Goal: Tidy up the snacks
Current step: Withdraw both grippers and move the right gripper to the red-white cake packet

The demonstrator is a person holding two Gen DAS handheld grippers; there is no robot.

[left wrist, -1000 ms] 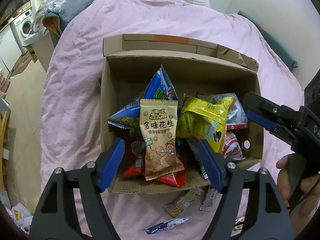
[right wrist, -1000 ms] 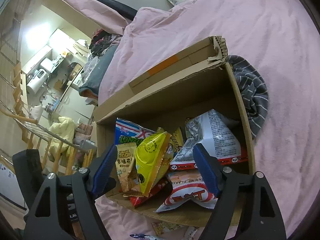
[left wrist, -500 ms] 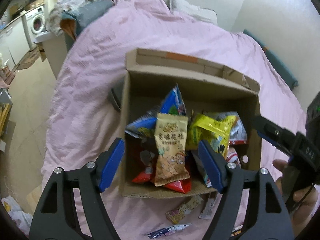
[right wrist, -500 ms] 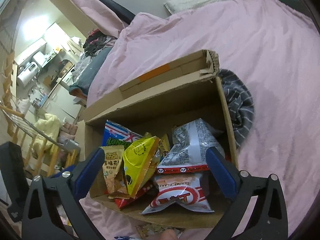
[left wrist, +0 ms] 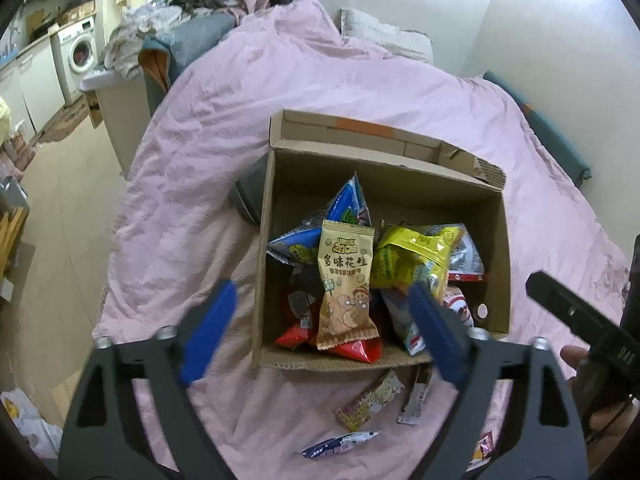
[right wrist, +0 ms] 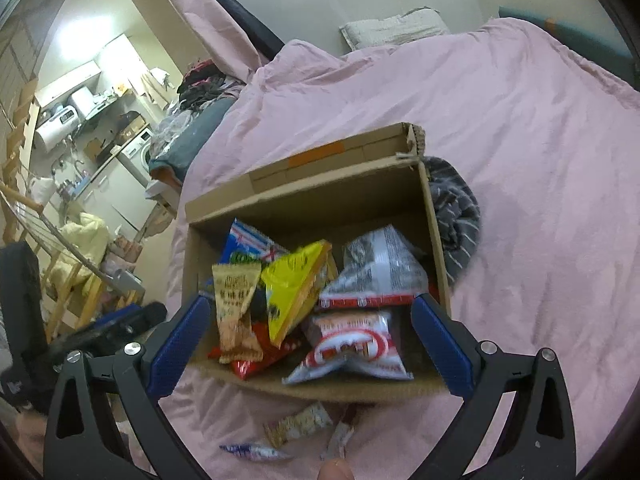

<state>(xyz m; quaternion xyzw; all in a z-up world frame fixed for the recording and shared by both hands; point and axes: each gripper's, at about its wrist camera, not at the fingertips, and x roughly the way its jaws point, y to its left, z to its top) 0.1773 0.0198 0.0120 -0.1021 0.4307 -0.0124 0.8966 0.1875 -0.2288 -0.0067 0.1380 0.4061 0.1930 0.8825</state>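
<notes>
An open cardboard box (left wrist: 502,248) sits on a pink bed cover and holds several snack bags: a tan peanut bag (left wrist: 346,288), a yellow bag (left wrist: 416,256), a blue bag (left wrist: 344,208) and red bags. In the right wrist view the box (right wrist: 434,240) also holds a white shrimp-flake bag (right wrist: 352,346) and a grey-and-white bag (right wrist: 376,272). My left gripper (left wrist: 322,332) is open and empty above the box's near edge. My right gripper (right wrist: 310,342) is open and empty above the same edge. Small snack packets (left wrist: 370,400) lie on the cover in front of the box.
A striped grey cloth (right wrist: 456,216) lies against the box's right side. A pillow (left wrist: 384,36) lies at the bed's head. Left of the bed are a washing machine (left wrist: 82,52), a laundry pile (left wrist: 132,48) and a wooden rack (right wrist: 52,264).
Both grippers have pulled back and up from the box, so it looks smaller and farther. Both have stayed open and empty. The snacks have not moved.
</notes>
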